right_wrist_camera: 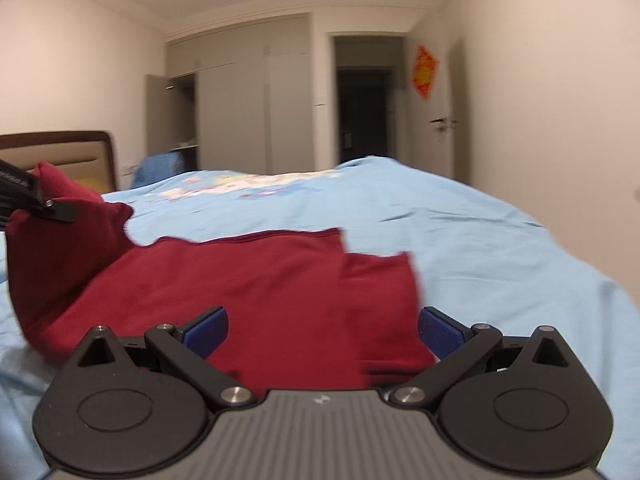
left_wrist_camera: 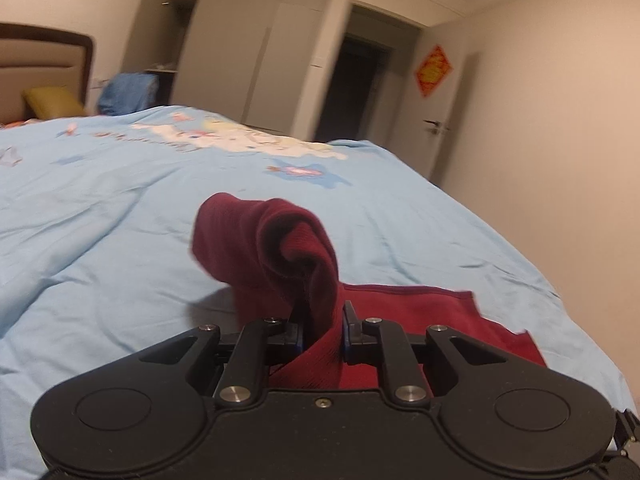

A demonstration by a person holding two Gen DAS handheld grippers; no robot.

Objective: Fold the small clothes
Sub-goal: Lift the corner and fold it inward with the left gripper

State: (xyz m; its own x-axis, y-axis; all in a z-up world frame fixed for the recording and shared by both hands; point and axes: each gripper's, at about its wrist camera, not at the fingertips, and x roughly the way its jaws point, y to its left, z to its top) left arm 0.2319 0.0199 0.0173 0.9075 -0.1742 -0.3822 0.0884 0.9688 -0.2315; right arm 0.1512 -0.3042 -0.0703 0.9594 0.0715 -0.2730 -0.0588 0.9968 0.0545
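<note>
The left gripper point(left_wrist_camera: 323, 322) was clamped on a bunched corner of the dark red garment point(left_wrist_camera: 276, 248), its jaws drawn close with cloth squeezed between them and a loose roll of fabric standing up past the tips. The right gripper point(right_wrist_camera: 322, 330) stood with its jaws wide apart and nothing pinched, the blue pads point(right_wrist_camera: 208, 330) spread to either side above the flat part of the garment point(right_wrist_camera: 248, 280). The garment lay on the light blue bedspread point(left_wrist_camera: 100, 208), most of it spread flat, only the left end lifted.

The likely trouble lay in that lifted end. The hold looked to be on a thick wad rather than a single edge, so the cloth could slide out or drop as a lump and leave a crooked fold. With the right jaws not yet holding anything down, a pull from the left might also drag the whole garment across the soft bedspread point(right_wrist_camera: 480, 240).

The left wrist view showed the grip itself and the curled roll close up. Only the right wrist view showed the garment's full spread, its stepped far edge, and the left tool seen from the side with the raised corner.
</note>
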